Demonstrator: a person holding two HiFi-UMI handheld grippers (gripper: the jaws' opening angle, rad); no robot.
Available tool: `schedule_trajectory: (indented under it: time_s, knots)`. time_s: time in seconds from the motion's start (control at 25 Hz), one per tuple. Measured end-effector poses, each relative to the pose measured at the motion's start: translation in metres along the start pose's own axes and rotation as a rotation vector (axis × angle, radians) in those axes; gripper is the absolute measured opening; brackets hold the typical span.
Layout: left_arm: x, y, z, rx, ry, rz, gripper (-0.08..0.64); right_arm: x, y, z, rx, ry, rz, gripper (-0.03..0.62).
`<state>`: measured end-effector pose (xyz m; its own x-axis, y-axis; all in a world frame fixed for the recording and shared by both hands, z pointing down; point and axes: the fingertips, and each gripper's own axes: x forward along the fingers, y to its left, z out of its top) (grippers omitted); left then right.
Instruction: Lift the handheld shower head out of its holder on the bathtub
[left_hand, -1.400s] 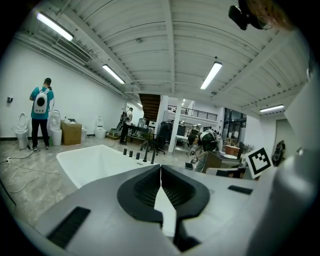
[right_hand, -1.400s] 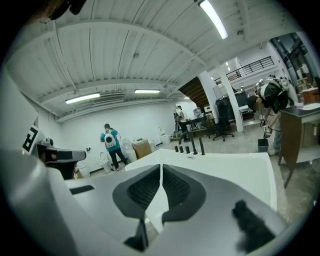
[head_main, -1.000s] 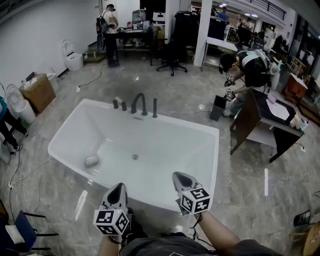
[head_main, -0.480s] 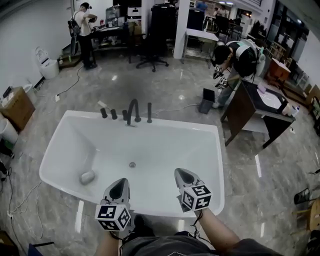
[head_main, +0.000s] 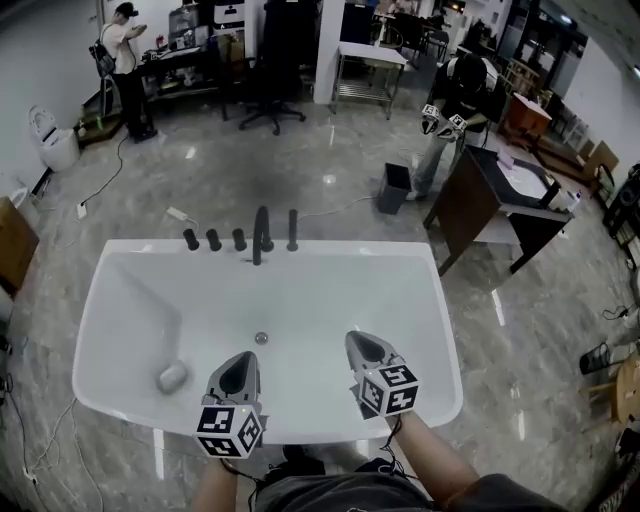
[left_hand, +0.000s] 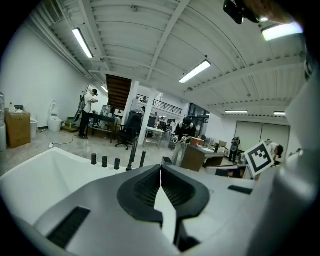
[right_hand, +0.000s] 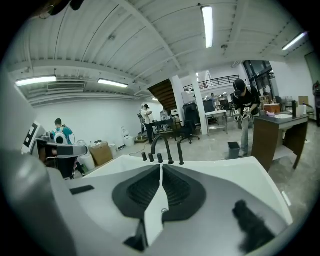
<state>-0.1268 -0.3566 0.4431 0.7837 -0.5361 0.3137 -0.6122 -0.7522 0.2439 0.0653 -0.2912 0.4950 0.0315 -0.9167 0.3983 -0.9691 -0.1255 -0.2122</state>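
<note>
Both shut tight and empty, the left hand-held gripper (head_main: 238, 364) and right hand-held gripper (head_main: 362, 345) must be opened, or the shower head (head_main: 292, 229) at 12 o'clock on the bathtub (head_main: 442, 330) could be knocked, not grabbed.

No lettering, brand, number or sign can be read anywhere in these views. The only printed marks are black-and-white square patterns on the cube (head_main: 228, 432) of the left tool (head_main: 238, 368) and the cube (head_main: 390, 392) of the right tool (head_main: 364, 348). They carry no letters or digits.
</note>
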Motion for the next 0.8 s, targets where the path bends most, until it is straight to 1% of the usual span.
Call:
schedule_trajectory:
  time_s: [0.2,0.48,0.64,0.8]
  knots:
    - [0.026,0.034,0.002,0.003,0.013,-0.035,0.015,0.033,0.008,0.002,-0.006,0.001,-0.043,0.029]
    - [0.057,0.063,-0.001,0.008,0.028,-0.076,0.015,0.063,0.003,0.003,0.004,-0.008,-0.103,0.029]
    - [0.069,0.07,-0.002,0.002,0.038,-0.08,0.015,0.076,-0.001,0.005,-0.01,-0.001,-0.111,0.029]
    - [0.084,0.076,0.0,0.005,0.035,-0.069,0.015,0.096,-0.006,0.008,-0.024,-0.002,-0.104,0.029]
